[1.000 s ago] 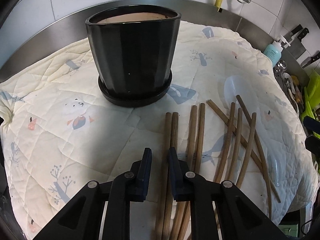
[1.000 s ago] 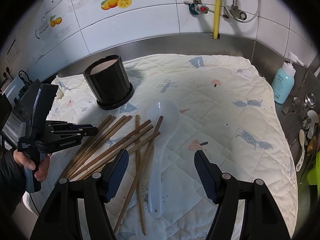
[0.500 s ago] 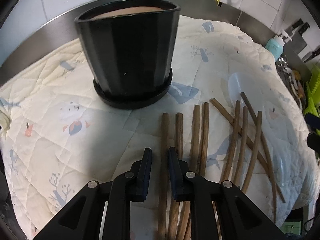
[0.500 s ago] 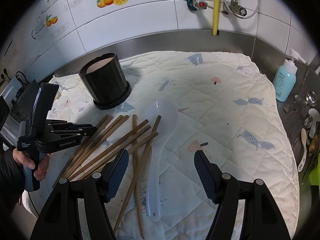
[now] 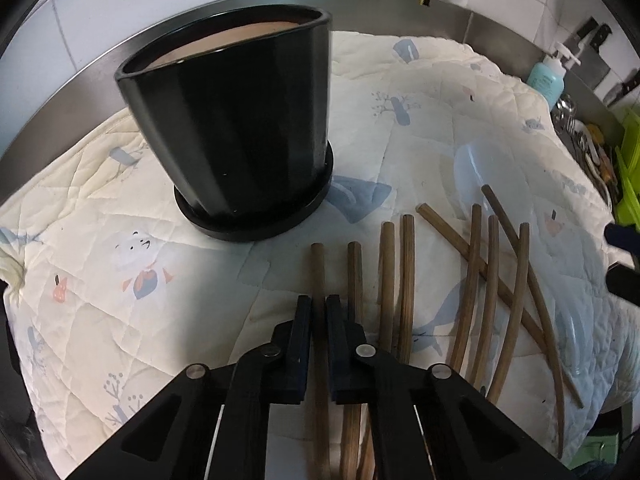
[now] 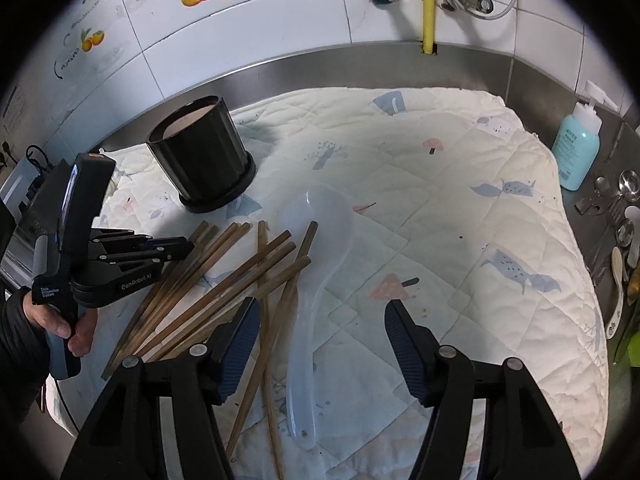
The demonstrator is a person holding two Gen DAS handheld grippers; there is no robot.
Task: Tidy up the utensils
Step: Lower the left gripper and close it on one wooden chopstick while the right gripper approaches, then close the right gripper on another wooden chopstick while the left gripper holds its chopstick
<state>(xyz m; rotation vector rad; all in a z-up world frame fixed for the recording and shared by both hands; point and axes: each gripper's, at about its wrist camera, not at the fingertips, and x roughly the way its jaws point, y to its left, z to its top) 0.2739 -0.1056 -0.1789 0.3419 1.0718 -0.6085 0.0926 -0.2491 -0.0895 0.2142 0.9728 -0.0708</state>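
Several brown wooden chopsticks lie fanned on a quilted cloth; they also show in the right wrist view. A black pot-shaped holder stands behind them, also in the right wrist view. My left gripper has its jaws nearly together around the leftmost chopstick; it also shows in the right wrist view. A translucent plastic rice spoon lies right of the chopsticks. My right gripper is open wide above the spoon's handle.
A blue soap bottle stands at the cloth's right edge. Metal spoons and utensils lie beyond it. A steel backsplash and tiled wall with pipes bound the rear.
My left gripper has shifted left and forward so the leftmost chopstick now lies between its jaws, nearer the black holder. The right gripper has eased slightly lower, still open.
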